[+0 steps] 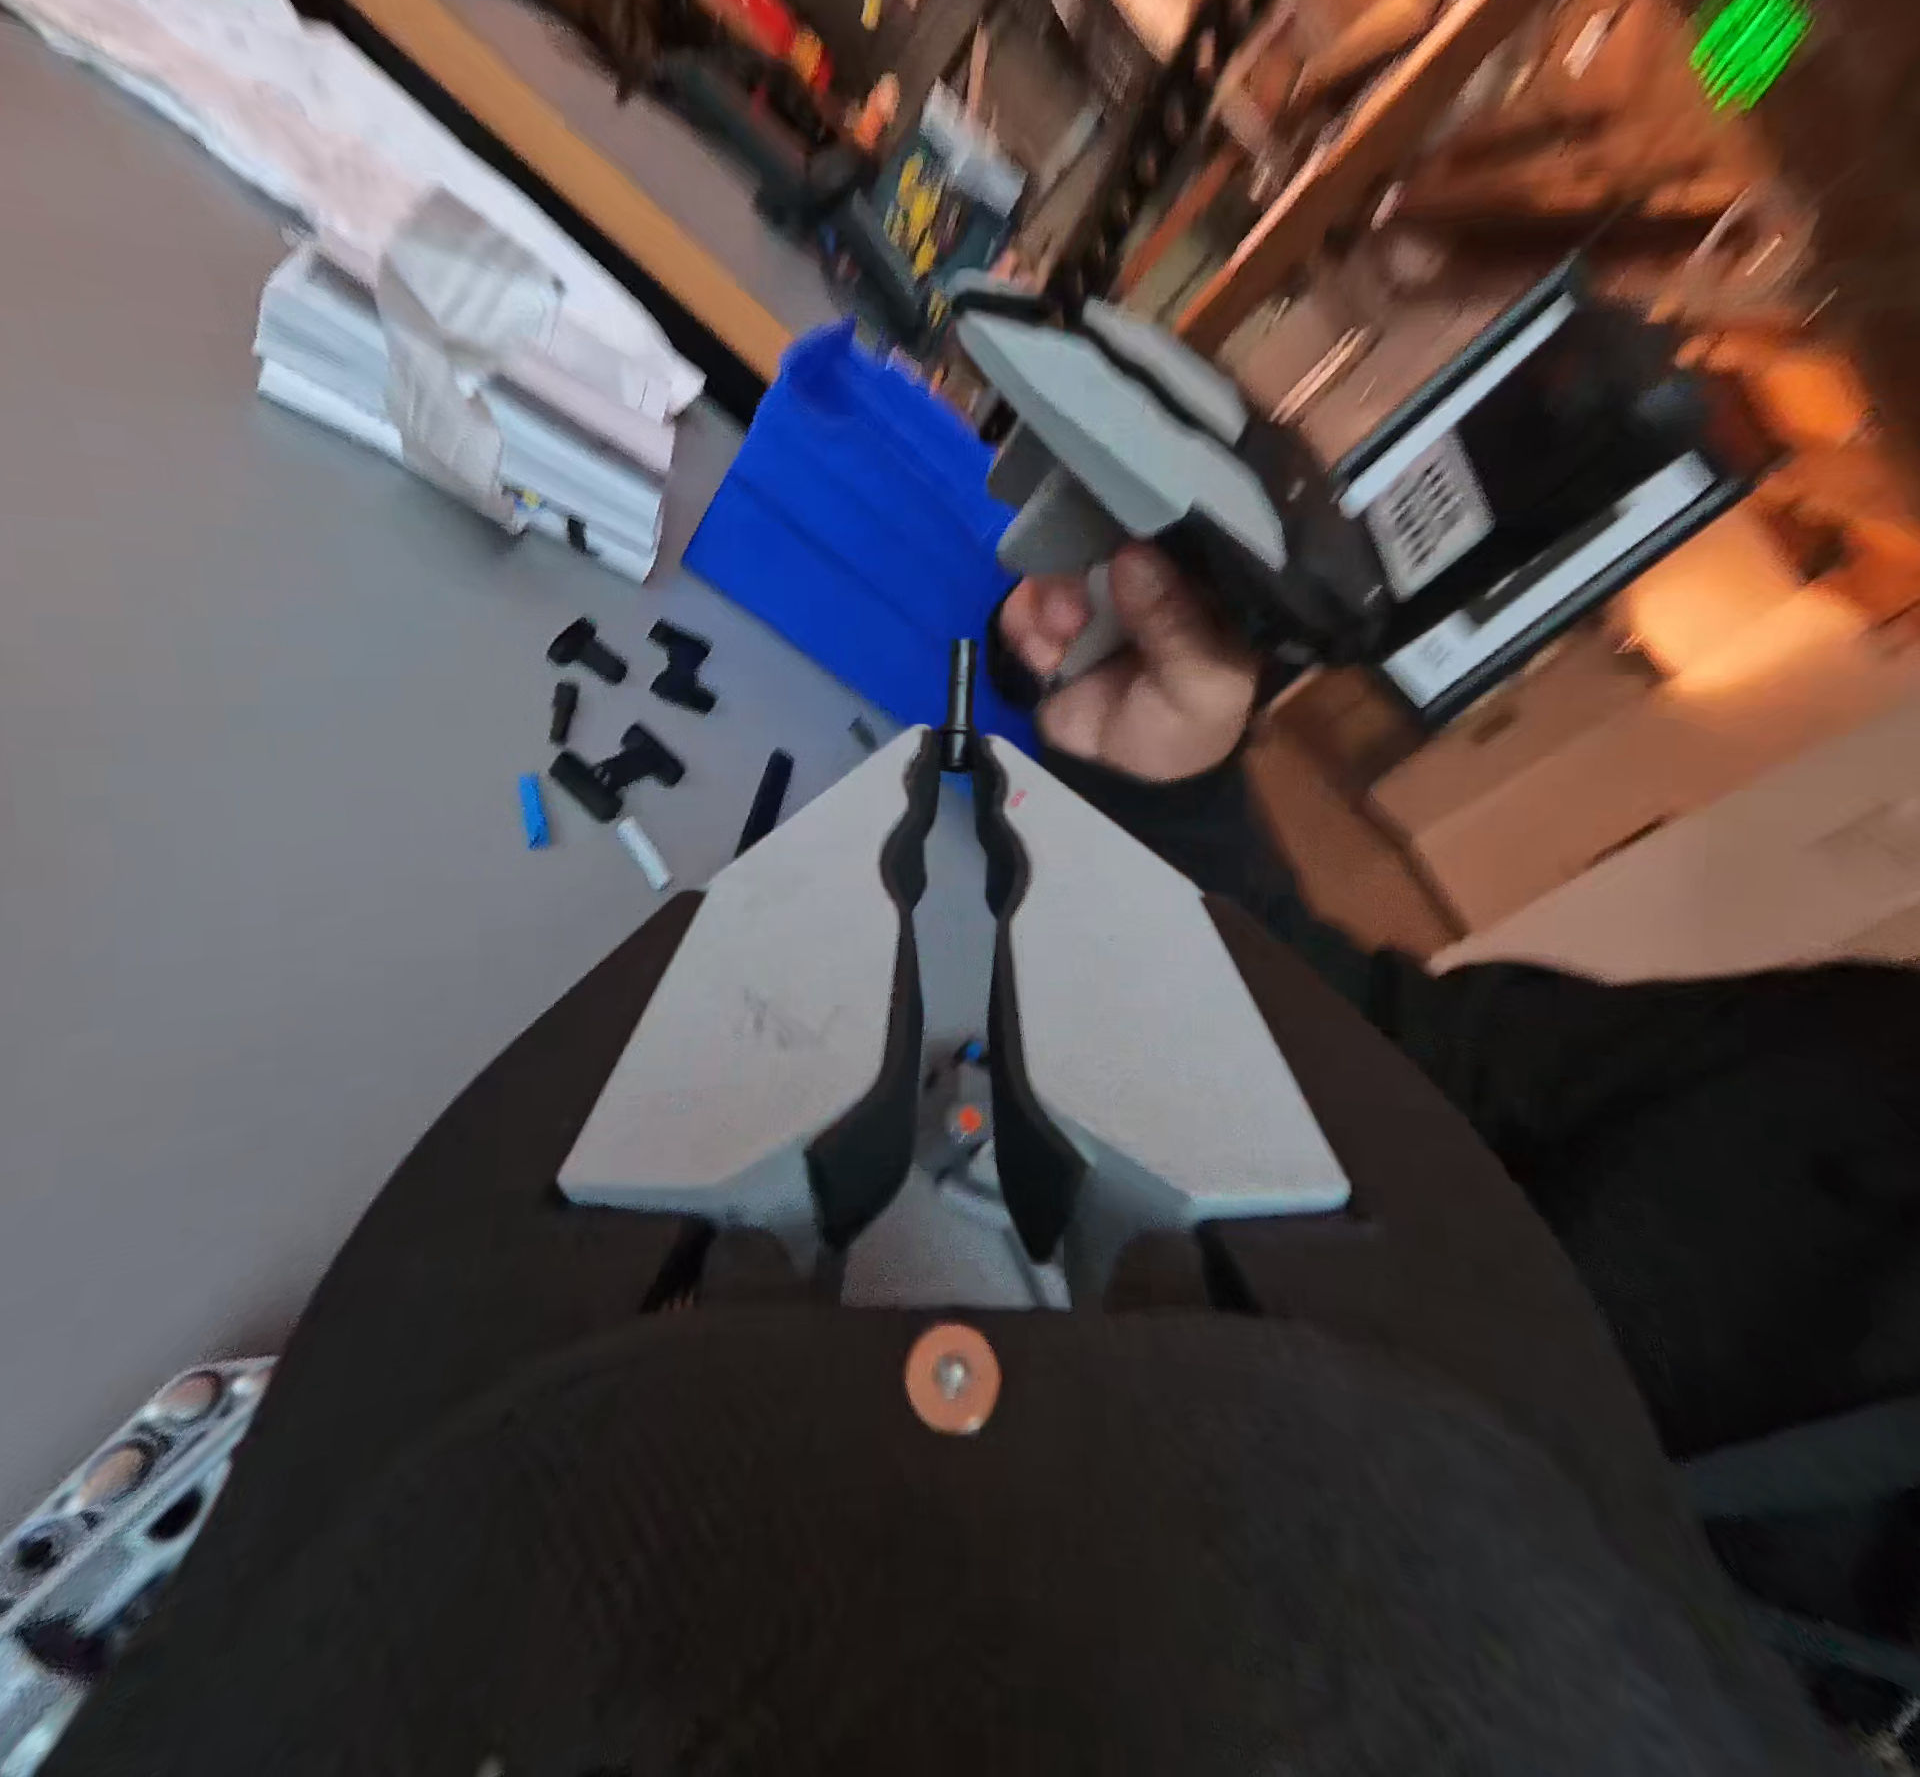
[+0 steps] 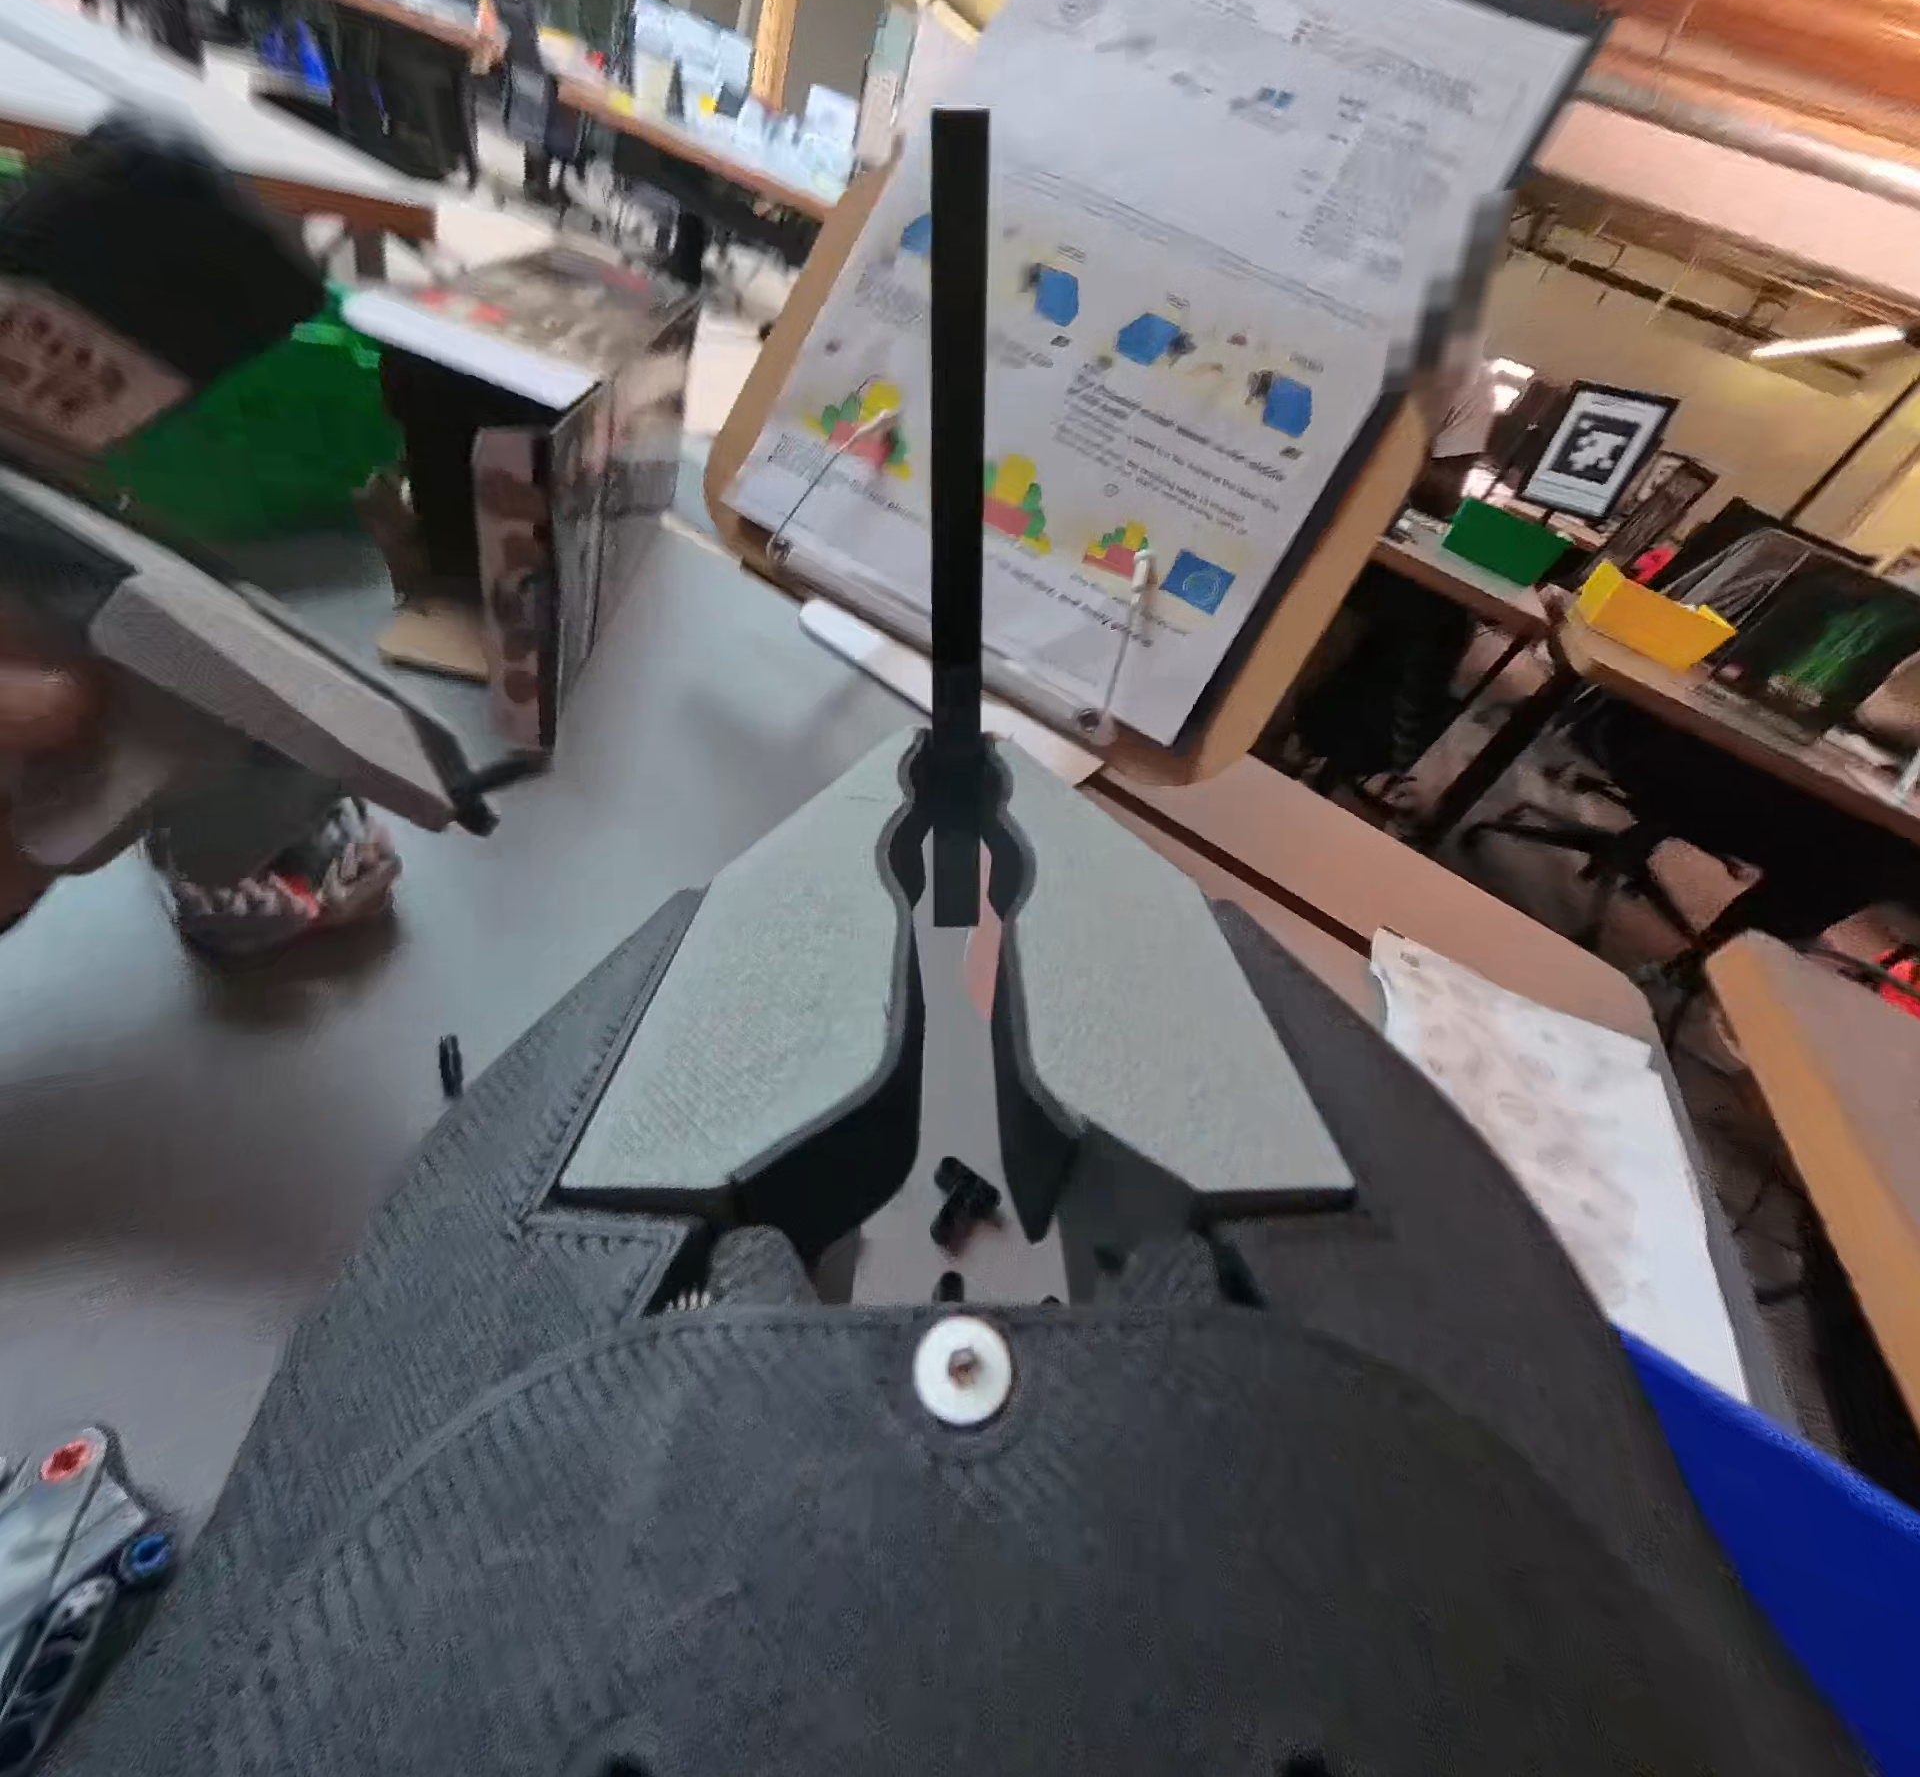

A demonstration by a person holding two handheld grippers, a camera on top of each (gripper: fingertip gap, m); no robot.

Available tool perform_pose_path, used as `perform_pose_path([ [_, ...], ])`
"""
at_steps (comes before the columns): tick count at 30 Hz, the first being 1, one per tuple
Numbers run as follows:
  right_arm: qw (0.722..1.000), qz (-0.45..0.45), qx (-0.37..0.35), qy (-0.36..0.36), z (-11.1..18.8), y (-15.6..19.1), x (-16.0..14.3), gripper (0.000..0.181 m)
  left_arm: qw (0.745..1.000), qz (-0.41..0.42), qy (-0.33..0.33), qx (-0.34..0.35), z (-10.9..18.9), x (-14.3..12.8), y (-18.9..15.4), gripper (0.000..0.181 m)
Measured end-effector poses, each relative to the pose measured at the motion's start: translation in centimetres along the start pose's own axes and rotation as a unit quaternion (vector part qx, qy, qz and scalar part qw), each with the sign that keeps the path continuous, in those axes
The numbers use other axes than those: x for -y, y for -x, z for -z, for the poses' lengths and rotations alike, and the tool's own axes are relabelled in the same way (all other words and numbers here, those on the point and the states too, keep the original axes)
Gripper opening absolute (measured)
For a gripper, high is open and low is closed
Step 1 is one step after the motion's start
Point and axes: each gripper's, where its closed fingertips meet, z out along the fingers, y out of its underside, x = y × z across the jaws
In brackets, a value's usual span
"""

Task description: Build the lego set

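My left gripper (image 1: 954, 761) is shut on a small black pin (image 1: 958, 688) that sticks out past its tips, held above the grey table. My right gripper (image 2: 954, 771) is shut on a long black axle (image 2: 958, 418) that stands straight up from its tips. The right gripper also shows in the left wrist view (image 1: 1122, 439), held by a hand at the upper right. The left gripper shows at the left of the right wrist view (image 2: 291, 688). Several loose black pieces (image 1: 623, 719), a blue piece (image 1: 532, 811) and a white piece (image 1: 644, 852) lie on the table.
A blue bin (image 1: 852, 501) stands behind the loose pieces. Stacked paper and booklets (image 1: 457, 377) lie at the far left. An instruction sheet on a wooden stand (image 2: 1143, 356) stands ahead in the right wrist view. A part-built grey model (image 1: 114, 1478) sits at the lower left. About 10 cm separates my left fingertips from my right. Between my left fingertips and the blue piece (image 1: 532, 811) there is roughly 12 cm.
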Motion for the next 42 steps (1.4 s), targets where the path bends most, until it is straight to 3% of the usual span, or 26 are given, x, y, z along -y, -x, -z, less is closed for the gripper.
perform_pose_path([
  [2,1.0,0.009,0.017,0.016,-0.6,0.8,-0.2,0.003,0.997,-0.041,0.058,0.044,-0.7,-1.5,0.9,0.005],
  [5,0.996,-0.021,0.071,0.04,-0.8,1.7,-0.8,0.004,0.971,-0.112,0.14,0.161,-0.6,-3.1,4.0,0.005],
  [9,0.992,-0.011,0.088,0.087,-0.7,1.8,-2.6,0.004,0.937,-0.139,0.236,0.216,-1.2,-5.5,6.4,0.022],
  [12,0.985,-0.011,0.111,0.131,-0.5,2.5,-3.9,0.004,0.911,-0.133,0.305,0.242,-1.4,-8.2,8.1,0.045],
  [13,0.983,-0.009,0.113,0.145,-0.4,2.6,-4.4,0.004,0.915,-0.137,0.299,0.236,-1.8,-8.2,7.9,0.041],
  [16,0.981,-0.011,0.109,0.163,0.1,2.7,-4.5,0.004,0.917,-0.135,0.298,0.23,-2.0,-8.2,7.6,0.057],
  [19,0.98,-0.032,0.085,0.175,2.2,2.0,-2.7,0.004,0.926,-0.129,0.277,0.222,-2.0,-7.7,7.5,0.065],
  [22,0.979,-0.048,0.033,0.193,7.2,-1.1,-0.2,0.005,0.935,-0.129,0.249,0.217,-1.8,-6.6,7.0,0.069],
  [24,0.97,-0.059,-0.018,0.237,11.6,-4.9,-0.3,0.005,0.942,-0.136,0.224,0.212,-1.7,-5.6,6.2,0.071],
  [26,0.95,-0.077,-0.052,0.299,15.9,-8.4,-2.5,0.005,0.946,-0.141,0.209,0.205,-1.4,-4.9,5.5,0.074],
  [28,0.922,-0.113,-0.047,0.367,19.0,-9.8,-6.7,0.008,0.946,-0.148,0.197,0.21,-1.1,-4.4,5.2,0.074],
  [29,0.907,-0.137,-0.039,0.396,20.0,-9.9,-9.2,0.018,0.945,-0.153,0.194,0.214,-0.9,-4.2,5.2,0.074],
  [32,0.864,-0.199,0.0,0.462,21.7,-8.5,-15.7,0.018,0.944,-0.165,0.178,0.225,-0.4,-3.4,5.1,0.074],
  [34,0.846,-0.194,-0.024,0.496,22.6,-9.1,-17.8,0.026,0.945,-0.164,0.171,0.226,-0.1,-3.1,4.7,0.074],
  [38,0.878,-0.198,-0.037,0.435,22.0,-10.0,-14.8,0.029,0.942,-0.174,0.163,0.238,1.0,-2.3,4.1,0.074],
  [42,0.923,-0.165,-0.036,0.347,21.5,-8.5,-8.7,0.028,0.94,-0.178,0.171,0.237,3.0,-2.5,2.6,0.074],
])
